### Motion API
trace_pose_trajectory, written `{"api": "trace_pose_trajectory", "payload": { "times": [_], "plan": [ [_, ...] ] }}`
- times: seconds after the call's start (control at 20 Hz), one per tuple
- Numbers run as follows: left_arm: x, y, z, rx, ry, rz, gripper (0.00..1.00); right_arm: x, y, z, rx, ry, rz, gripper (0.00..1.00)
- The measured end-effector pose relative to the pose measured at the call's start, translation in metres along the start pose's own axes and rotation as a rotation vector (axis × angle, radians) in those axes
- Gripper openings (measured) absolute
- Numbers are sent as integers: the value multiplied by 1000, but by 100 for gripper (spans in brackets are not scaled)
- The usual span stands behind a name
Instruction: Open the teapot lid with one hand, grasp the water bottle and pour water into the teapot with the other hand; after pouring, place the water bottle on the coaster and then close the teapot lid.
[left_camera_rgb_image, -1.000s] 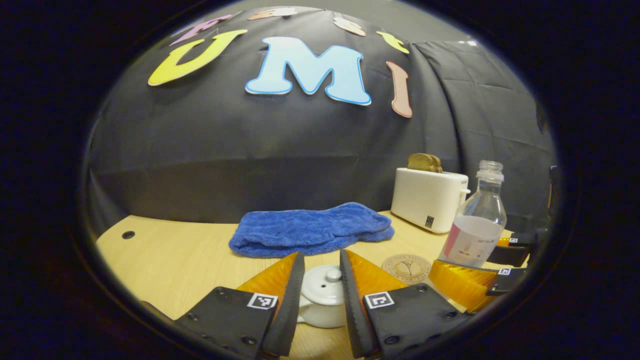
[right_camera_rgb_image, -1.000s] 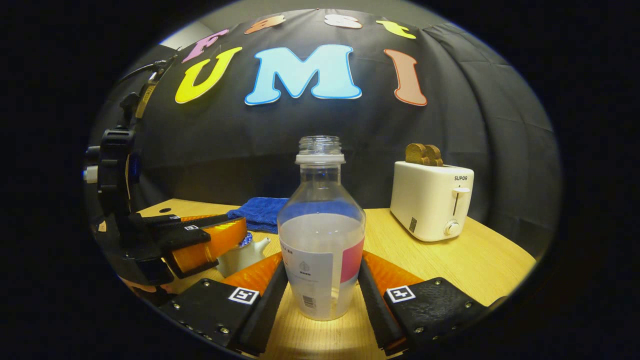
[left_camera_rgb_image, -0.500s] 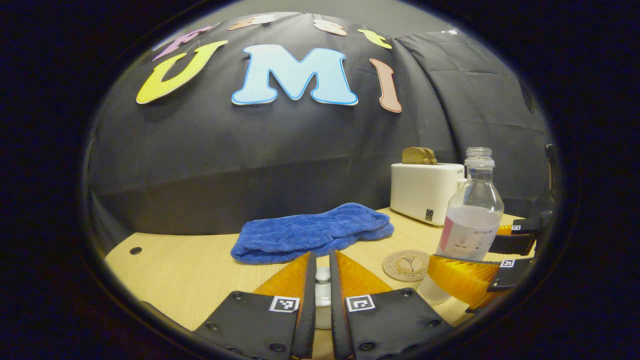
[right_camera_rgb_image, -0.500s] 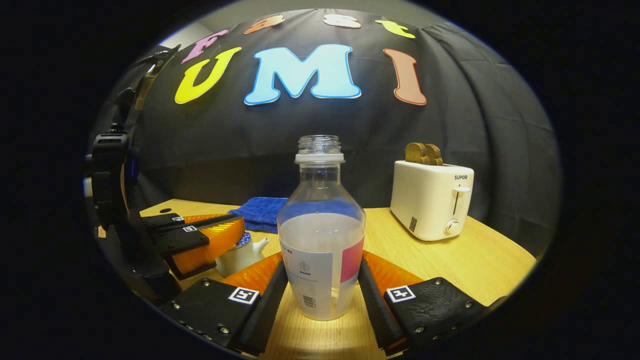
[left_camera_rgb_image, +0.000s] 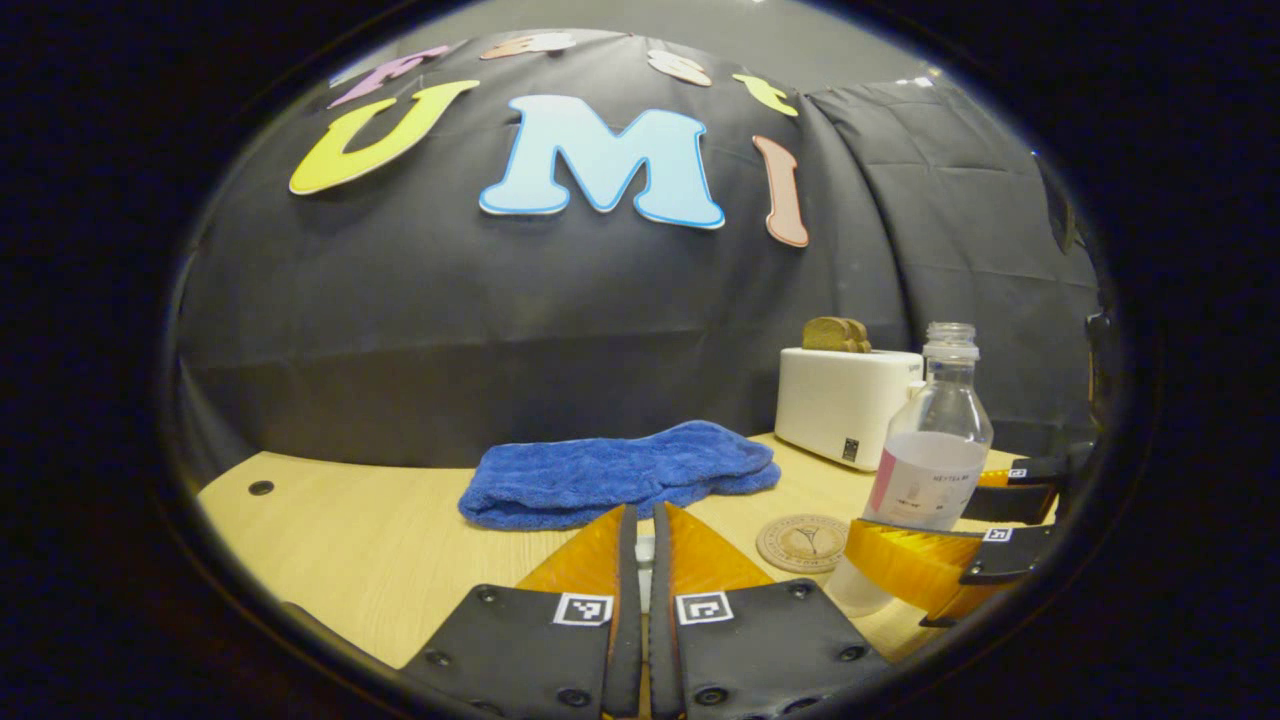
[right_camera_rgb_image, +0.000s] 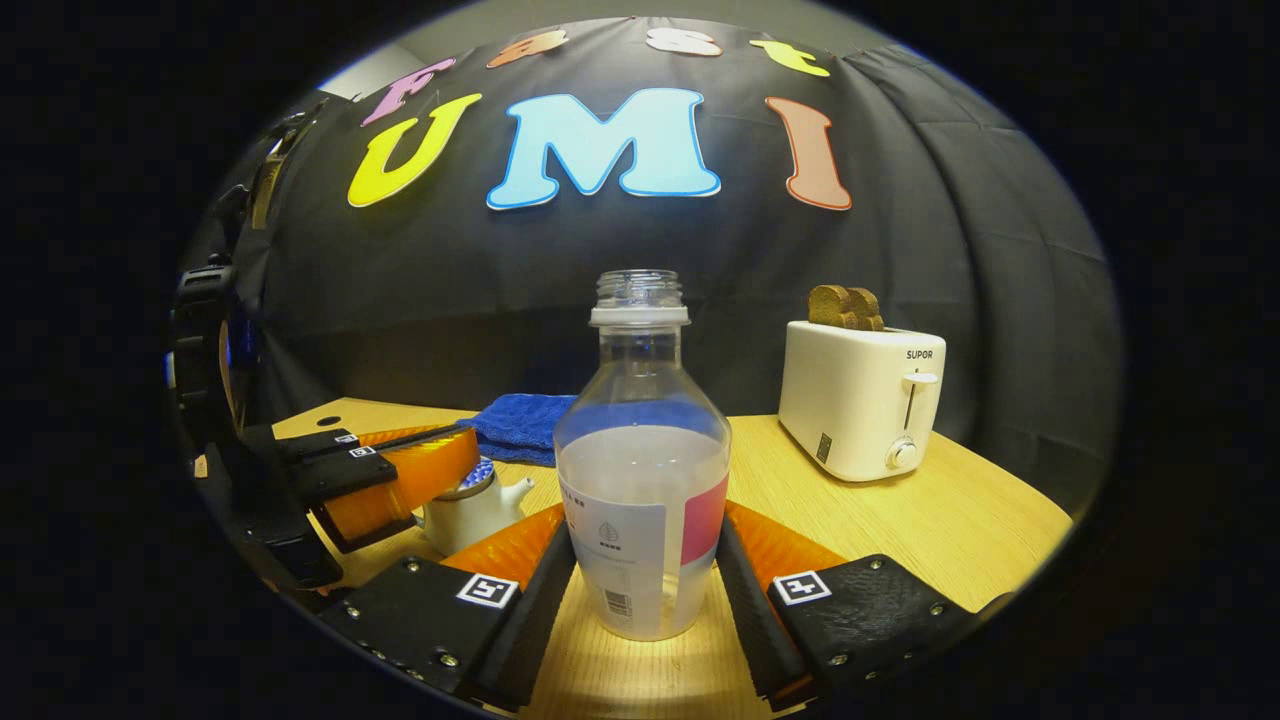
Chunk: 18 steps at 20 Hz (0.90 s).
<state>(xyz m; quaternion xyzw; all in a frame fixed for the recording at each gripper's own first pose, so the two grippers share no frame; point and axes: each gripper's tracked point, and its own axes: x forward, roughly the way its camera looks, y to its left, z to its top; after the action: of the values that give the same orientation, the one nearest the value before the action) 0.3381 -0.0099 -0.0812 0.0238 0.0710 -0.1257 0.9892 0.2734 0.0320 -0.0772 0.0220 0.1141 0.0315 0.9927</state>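
A clear water bottle (right_camera_rgb_image: 643, 470), uncapped and about half full, stands upright on the table between my right gripper's (right_camera_rgb_image: 645, 512) fingers, which press on both its sides. In the left gripper view the bottle (left_camera_rgb_image: 935, 450) stands at the right with the right gripper (left_camera_rgb_image: 960, 520) around its lower half. My left gripper (left_camera_rgb_image: 645, 510) is almost fully shut, with a thin white sliver of the teapot lid knob (left_camera_rgb_image: 645, 560) between its fingers. In the right gripper view the left gripper (right_camera_rgb_image: 465, 450) lies over the top of the small white teapot (right_camera_rgb_image: 470, 515), spout towards the bottle. A round coaster (left_camera_rgb_image: 803, 542) lies beside the bottle.
A white toaster (right_camera_rgb_image: 862, 400) with bread in it stands at the back right of the wooden table (right_camera_rgb_image: 950, 520). A folded blue towel (left_camera_rgb_image: 620, 475) lies at the back, behind the teapot. The toaster (left_camera_rgb_image: 845, 405) stands just behind the coaster.
My left gripper's fingers have come together on the teapot lid knob, hiding most of the teapot from its own view. The right gripper and the bottle have stayed where they were.
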Motion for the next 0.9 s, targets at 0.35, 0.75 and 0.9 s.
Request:
{"api": "trace_pose_trajectory", "payload": {
  "times": [0.35,0.75,0.9],
  "plan": [
    [-6,-5,19,-28,-53,-9,9,-2,-4,0,-8,-4,-20,75],
    [-30,8,34,-15,-78,33,12,-15,-36,18,-163,-45,-115,74],
    [-52,45,16,-10,-42,116,9,-20,-46,20,-225,-47,-155,74]
  ]
}}
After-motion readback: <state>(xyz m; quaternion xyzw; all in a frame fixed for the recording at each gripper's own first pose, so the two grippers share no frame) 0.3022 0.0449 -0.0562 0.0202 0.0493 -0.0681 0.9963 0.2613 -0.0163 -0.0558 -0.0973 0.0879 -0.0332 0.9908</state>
